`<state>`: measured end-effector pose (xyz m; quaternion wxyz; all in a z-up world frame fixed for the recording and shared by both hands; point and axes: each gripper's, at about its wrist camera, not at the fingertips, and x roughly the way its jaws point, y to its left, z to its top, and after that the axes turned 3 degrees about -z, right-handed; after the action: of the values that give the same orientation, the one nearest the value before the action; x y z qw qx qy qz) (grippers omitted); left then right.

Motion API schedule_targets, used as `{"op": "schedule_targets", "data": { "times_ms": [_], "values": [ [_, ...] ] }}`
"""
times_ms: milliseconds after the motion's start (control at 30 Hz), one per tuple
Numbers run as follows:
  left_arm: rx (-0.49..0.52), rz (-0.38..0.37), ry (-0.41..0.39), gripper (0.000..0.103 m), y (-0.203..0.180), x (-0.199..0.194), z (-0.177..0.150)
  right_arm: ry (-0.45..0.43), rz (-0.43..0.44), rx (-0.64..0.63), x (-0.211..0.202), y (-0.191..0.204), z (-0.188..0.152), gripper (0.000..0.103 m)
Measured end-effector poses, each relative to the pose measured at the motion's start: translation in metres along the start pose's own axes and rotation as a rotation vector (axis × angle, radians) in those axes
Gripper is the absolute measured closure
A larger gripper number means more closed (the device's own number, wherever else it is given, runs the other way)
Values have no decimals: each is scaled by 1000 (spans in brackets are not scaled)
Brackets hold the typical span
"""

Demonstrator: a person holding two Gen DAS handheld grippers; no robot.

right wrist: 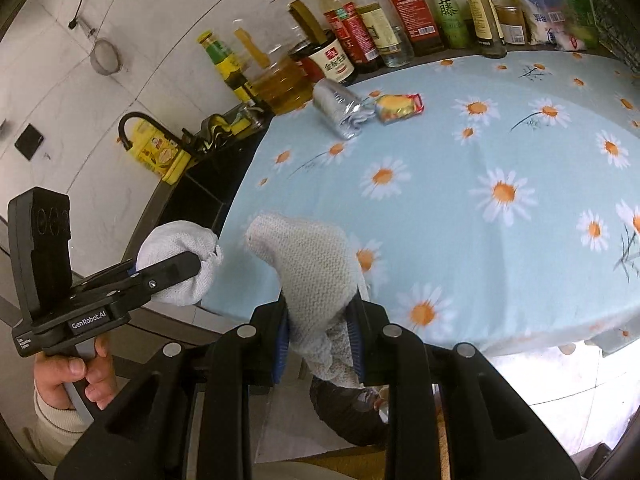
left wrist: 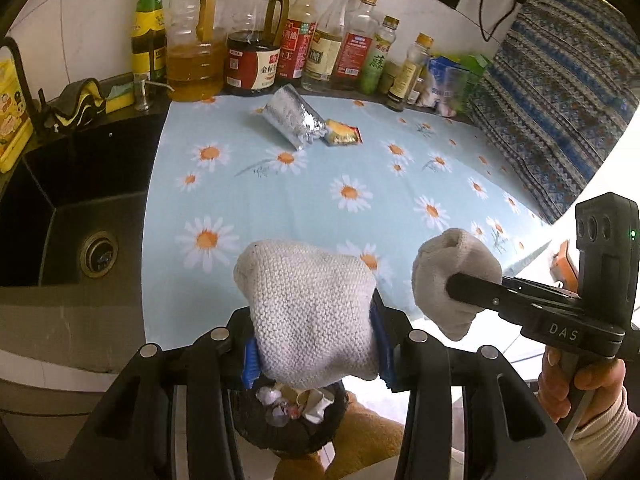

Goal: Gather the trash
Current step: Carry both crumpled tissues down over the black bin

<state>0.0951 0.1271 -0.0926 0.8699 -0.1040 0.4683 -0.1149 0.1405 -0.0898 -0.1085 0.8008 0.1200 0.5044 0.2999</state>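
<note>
A crumpled silver foil bag (left wrist: 294,120) (right wrist: 340,108) and a yellow-red snack wrapper (left wrist: 343,133) (right wrist: 399,108) lie on the daisy-print cloth (left wrist: 320,208) (right wrist: 480,160) near the bottle row. My left gripper (left wrist: 312,312) (right wrist: 180,264) and right gripper (right wrist: 316,300) (left wrist: 456,280) have fingers wrapped in white knit socks. Both hover at the counter's near edge, far from the trash, jaws closed together with nothing held. A black trash bin (left wrist: 292,416) (right wrist: 352,412) with crumpled waste sits on the floor below them.
A row of oil and sauce bottles (left wrist: 256,40) (right wrist: 360,28) lines the back wall. A black sink (left wrist: 80,208) lies left of the cloth, with a yellow box (left wrist: 12,116) and rags behind it. A patterned blue cloth (left wrist: 552,92) hangs at the right.
</note>
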Motion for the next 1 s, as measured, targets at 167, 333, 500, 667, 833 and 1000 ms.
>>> {"op": "schedule_targets", "data": {
  "times_ms": [167,333,500,667,833,1000],
  "values": [
    [8,-22,14,61,1,-8,-24,6,5,12,0,15,-25,76],
    [26,-33,33,61,4,-15,-46,19,6,31,4,27,-45,76],
    [46,-42,61,61,3,-19,-66,53,16,53,6,33,-59,75],
    [27,-60,86,61,6,-15,-84,106,0,64,17,33,-78,75],
    [-9,-65,129,61,16,-2,-99,152,-9,64,32,33,-91,75],
    [-48,-65,195,61,28,19,-117,216,-13,94,56,26,-106,75]
  ]
}}
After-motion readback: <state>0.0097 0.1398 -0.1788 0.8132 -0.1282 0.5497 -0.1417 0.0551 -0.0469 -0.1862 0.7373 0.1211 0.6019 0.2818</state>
